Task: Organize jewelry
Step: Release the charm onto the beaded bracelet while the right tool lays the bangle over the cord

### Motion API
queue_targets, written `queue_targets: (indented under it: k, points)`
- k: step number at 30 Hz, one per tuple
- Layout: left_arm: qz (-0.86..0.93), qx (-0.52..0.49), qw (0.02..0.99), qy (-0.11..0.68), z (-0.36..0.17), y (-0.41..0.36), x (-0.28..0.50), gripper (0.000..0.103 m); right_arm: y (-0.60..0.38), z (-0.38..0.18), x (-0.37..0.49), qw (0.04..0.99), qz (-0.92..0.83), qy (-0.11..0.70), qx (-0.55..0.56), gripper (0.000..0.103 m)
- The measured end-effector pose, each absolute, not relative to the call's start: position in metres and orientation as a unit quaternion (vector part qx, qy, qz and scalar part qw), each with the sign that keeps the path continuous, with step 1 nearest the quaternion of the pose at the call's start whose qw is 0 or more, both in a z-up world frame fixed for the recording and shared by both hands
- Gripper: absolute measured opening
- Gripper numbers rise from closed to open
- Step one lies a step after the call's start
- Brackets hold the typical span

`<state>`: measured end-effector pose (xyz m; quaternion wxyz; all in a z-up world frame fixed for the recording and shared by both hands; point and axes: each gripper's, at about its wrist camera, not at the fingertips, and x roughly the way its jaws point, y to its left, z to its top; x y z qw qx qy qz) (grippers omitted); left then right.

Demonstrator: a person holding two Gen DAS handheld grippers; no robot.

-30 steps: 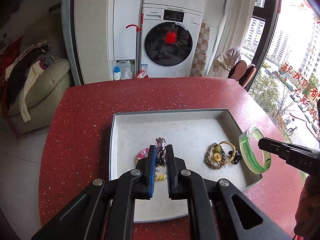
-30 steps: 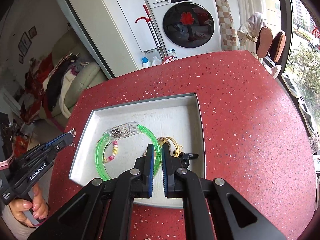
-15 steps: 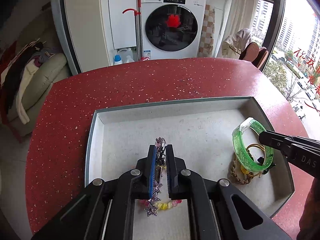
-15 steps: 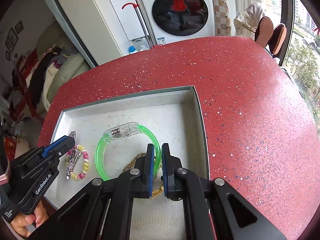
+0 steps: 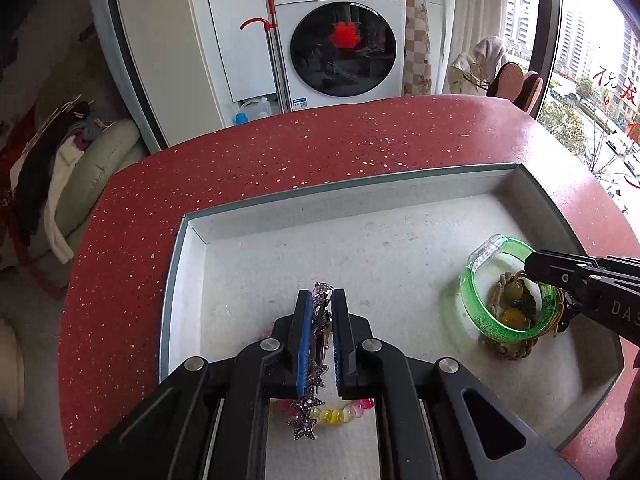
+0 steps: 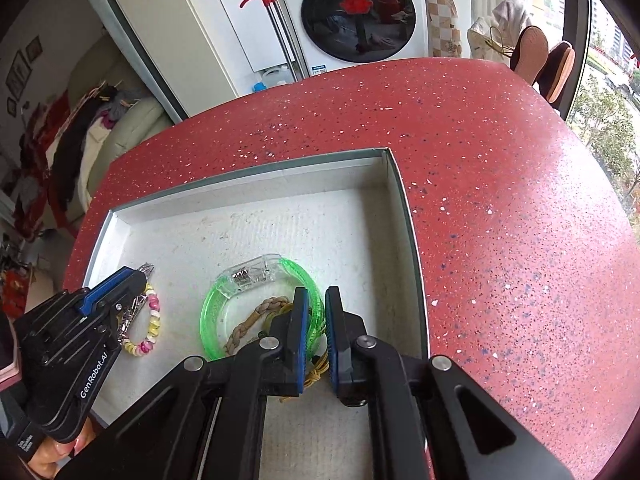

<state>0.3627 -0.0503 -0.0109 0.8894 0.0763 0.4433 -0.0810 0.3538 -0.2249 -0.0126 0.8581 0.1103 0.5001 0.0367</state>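
Observation:
A shallow grey-white tray [image 5: 360,188] lies on the red speckled table. My left gripper [image 5: 322,300] is shut on a purple star-studded strand [image 5: 306,416], which hangs down onto a pastel bead bracelet [image 5: 340,414] in the tray's near left part. My right gripper [image 6: 317,300] is shut on a clear green bangle [image 6: 216,312]. The bangle rests low in the tray [image 6: 248,172], ringed around a braided cord bracelet [image 6: 248,324]. The right wrist view shows the left gripper [image 6: 136,276] over the bead bracelet [image 6: 154,320]. The left wrist view shows the right gripper [image 5: 536,268] at the bangle [image 5: 472,308].
The red table [image 6: 500,200] curves away on every side of the tray. Beyond it are a washing machine [image 5: 344,52], a sofa [image 5: 92,160] piled with clothes on the left and a window on the right. A hand [image 6: 44,456] holds the left gripper's handle.
Both grippers have sunk into the tray. The green bangle came down over the braided bracelet, and the star strand came down onto the bead bracelet.

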Motion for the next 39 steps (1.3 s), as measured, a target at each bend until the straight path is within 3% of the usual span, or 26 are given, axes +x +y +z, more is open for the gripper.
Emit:
queue_targets:
  k: [6, 10, 11, 38, 39]
  points:
    - [-0.073, 0.084, 0.891, 0.441, -0.009, -0.052, 0.36, 0.028, -0.228, -0.011, 0.351, 0.859, 0.049, 0.495, 0.122, 0.015]
    - [-0.068, 0.073, 0.895, 0.435, -0.003, -0.048, 0.359, 0.028, -0.23, -0.004, 0.344, 0.865, 0.053, 0.481, 0.132, 0.045]
    - [-0.068, 0.072, 0.896, 0.434, -0.001, -0.049, 0.359, 0.028, -0.23, -0.001, 0.342, 0.867, 0.054, 0.477, 0.133, 0.046]
    - [-0.06, 0.055, 0.907, 0.414, 0.022, -0.04, 0.332, 0.029, -0.219, 0.024, 0.306, 0.875, 0.076, 0.457, 0.141, 0.047]
    - [-0.059, 0.054, 0.907, 0.413, 0.023, -0.039, 0.33, 0.053, -0.218, 0.025, 0.303, 0.875, 0.077, 0.456, 0.142, 0.047]
